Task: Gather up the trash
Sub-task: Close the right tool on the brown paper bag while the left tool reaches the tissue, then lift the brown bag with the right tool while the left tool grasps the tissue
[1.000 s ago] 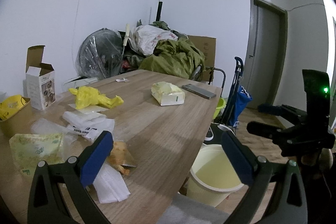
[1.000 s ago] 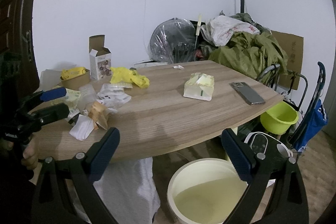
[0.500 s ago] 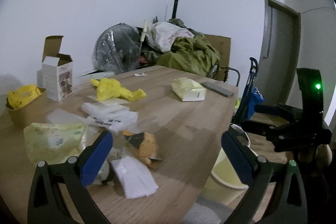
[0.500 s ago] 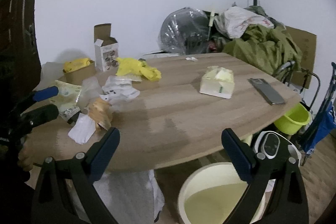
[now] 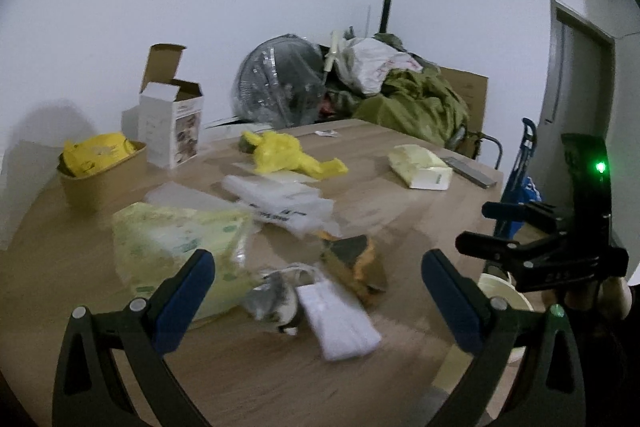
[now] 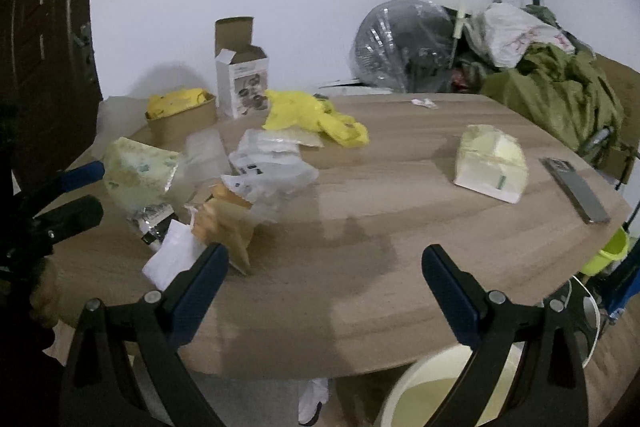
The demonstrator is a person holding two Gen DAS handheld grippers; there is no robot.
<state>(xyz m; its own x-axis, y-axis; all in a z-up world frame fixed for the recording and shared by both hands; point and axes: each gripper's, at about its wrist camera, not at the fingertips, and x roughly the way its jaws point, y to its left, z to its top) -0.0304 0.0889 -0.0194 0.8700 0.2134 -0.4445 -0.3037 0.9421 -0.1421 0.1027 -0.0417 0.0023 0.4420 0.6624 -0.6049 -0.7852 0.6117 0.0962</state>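
Observation:
Trash lies in a heap on the wooden table [image 6: 380, 227]: a white folded tissue [image 5: 340, 319], an orange-brown wrapper [image 5: 354, 259], a crumpled silver wrapper [image 5: 272, 301], a pale green pack [image 5: 176, 243], white plastic bags [image 5: 280, 199] and a yellow bag [image 5: 288, 157]. My left gripper [image 5: 316, 267] hangs open just above the tissue and the wrappers, holding nothing. My right gripper [image 6: 324, 259] is open too, over the table's near edge to the right of the heap. Under that edge stands a pale yellow bucket [image 6: 440, 395].
A tissue pack [image 6: 492, 163] and a phone [image 6: 576, 191] lie on the right of the table. An open white carton [image 5: 172, 123] and a brown paper bowl [image 5: 100, 179] stand at the back left. A green bucket [image 6: 604, 255] sits on the floor.
Both grippers have moved closer to the heap. The left one swung left from beside the bucket to over the tissue and wrappers. Both stayed open.

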